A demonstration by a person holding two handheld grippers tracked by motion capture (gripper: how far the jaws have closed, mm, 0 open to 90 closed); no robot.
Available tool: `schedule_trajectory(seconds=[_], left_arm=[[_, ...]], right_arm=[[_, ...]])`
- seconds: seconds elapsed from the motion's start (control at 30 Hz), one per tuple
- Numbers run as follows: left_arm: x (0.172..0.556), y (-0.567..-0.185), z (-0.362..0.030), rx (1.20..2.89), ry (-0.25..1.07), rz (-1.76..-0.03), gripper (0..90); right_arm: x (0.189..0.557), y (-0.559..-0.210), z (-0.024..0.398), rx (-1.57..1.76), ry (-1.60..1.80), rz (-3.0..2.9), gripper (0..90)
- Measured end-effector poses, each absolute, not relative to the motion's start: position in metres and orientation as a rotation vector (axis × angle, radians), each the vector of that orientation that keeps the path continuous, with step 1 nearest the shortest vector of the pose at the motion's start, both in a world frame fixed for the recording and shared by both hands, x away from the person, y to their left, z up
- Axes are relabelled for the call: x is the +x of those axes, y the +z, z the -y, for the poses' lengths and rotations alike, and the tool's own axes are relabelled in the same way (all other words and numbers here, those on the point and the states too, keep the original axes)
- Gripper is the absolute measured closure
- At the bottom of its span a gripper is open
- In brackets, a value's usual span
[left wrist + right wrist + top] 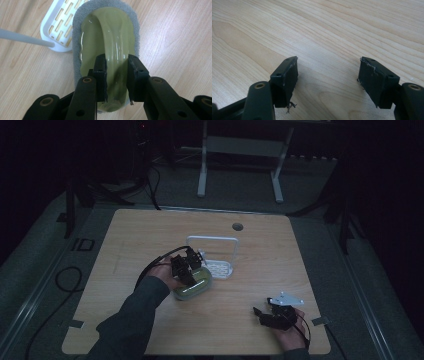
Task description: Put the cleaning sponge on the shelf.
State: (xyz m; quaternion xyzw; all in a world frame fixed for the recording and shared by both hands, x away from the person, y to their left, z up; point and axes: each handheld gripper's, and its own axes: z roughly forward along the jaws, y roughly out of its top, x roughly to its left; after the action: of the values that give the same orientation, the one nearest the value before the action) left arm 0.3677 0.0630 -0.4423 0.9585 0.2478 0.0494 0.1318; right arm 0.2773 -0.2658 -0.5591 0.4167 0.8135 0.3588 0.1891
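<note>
The scrubber (192, 286) lies on the table (130, 250), just before and left of the rack (218, 268). The right gripper (264, 316) is well right of the rack, nearer the front edge.

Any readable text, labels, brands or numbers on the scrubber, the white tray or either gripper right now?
None can be read: the green scrubber, the white tray, the left gripper, the right gripper and the table carry no visible writing.
</note>
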Motion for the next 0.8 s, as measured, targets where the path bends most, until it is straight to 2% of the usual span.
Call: schedule_trajectory(seconds=[0.8], left_arm=[[0.3755,-0.4361,-0.0584,2.766,0.184,-0.579,72.0]], right_arm=[[0.2773,-0.5591,0.2657,1.173,1.009,-2.287,31.3]])
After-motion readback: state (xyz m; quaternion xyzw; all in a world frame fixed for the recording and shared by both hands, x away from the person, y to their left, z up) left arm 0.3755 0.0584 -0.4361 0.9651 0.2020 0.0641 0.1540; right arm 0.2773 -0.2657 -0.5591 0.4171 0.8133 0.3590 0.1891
